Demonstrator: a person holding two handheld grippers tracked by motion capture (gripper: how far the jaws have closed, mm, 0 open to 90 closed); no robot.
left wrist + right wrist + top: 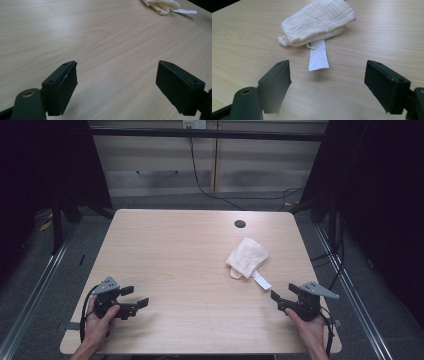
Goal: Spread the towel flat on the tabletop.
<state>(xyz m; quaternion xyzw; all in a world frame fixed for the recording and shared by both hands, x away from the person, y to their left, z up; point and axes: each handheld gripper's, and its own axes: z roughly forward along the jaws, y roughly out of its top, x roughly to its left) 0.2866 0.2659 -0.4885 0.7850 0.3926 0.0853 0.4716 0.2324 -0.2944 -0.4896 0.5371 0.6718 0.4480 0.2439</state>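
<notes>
A folded cream cloth (247,257) lies on the right half of the wooden table (190,270), nearer than the dark round hole (240,224) in the tabletop and a little to its right. Its long axis runs on a slant, from the far right down toward the near left. A white label (261,281) sticks out from its near edge and points toward the right gripper (281,295) (in the right gripper view the label (318,55) runs straight at the camera).

The right gripper sits near the cloth, on the person's side of it, its jaws spread wide with nothing between them. The left gripper (135,296) rests well apart from the cloth, toward the table's near left corner, its jaws likewise wide and holding nothing.
</notes>
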